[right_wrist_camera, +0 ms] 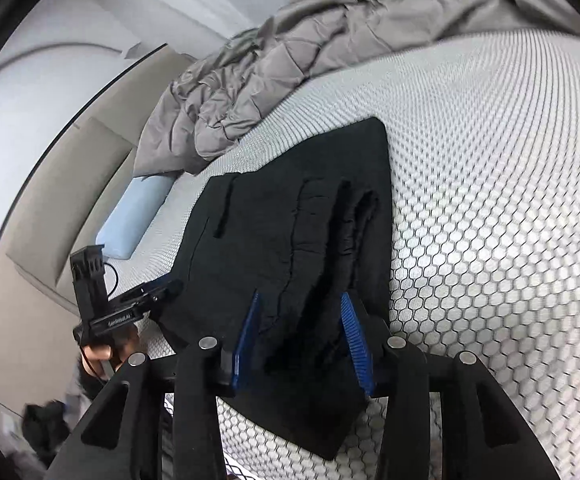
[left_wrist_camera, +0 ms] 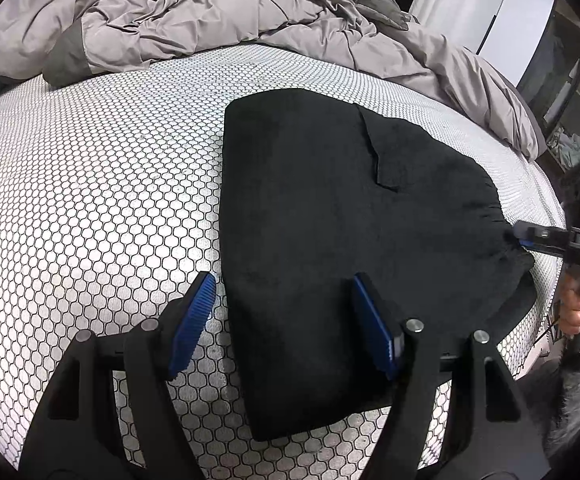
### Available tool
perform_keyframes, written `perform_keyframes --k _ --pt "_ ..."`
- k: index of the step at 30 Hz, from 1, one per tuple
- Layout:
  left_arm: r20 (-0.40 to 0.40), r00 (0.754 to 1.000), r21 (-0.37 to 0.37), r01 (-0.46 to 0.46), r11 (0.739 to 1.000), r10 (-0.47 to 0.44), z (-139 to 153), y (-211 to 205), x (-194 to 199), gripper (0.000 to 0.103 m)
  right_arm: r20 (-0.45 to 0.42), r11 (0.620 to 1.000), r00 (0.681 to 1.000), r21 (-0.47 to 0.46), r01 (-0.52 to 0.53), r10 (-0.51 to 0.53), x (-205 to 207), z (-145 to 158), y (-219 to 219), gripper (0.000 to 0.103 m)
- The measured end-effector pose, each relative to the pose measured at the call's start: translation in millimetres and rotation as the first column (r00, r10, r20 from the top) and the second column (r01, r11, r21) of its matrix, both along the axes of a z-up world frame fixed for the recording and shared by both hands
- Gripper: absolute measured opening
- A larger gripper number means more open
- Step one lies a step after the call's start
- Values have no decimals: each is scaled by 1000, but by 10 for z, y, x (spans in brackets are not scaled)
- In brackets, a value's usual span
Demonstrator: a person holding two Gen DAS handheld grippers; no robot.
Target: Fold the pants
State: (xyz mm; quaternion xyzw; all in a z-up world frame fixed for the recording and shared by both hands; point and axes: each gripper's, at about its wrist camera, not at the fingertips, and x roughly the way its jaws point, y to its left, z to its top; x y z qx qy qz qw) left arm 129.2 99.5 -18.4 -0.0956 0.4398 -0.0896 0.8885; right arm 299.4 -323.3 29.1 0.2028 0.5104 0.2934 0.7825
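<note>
The left gripper (left_wrist_camera: 284,320) is hovering at six o'clock, its jaws standing wide and empty over the near left edge of the black pants (left_wrist_camera: 349,220). The pants are lying folded on the honeycomb-patterned mattress (left_wrist_camera: 110,180), occupying the centre. At three o'clock, the right gripper (left_wrist_camera: 515,238) is reaching the pants' gathered edge; seen from its own wrist (right_wrist_camera: 301,324), its jaws are standing partly apart, straddling a raised fold without visibly pressing it. At twelve o'clock, a rumpled grey duvet (left_wrist_camera: 210,12) is lying heaped.
</note>
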Motion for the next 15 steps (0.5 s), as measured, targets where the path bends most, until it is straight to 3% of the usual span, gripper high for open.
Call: perform_keyframes --k 4,8,12,15 --pt "-6 1000 -2 -2 1000 2 -12 3 9 67 -69 1000 998 11 17 -17 173 -209 41 42" --pt "-4 1000 -2 0 1000 0 -14 5 9 67 -56 993 998 119 -2 8 186 -82 -18 43" --pt "-7 1000 -3 -3 1000 3 -17 -7 15 67 -79 998 997 66 1 4 195 -145 -27 43" --pt "-6 1000 0 -4 1000 4 -13 -19 21 67 -116 993 993 119 11 3 254 -252 -16 43"
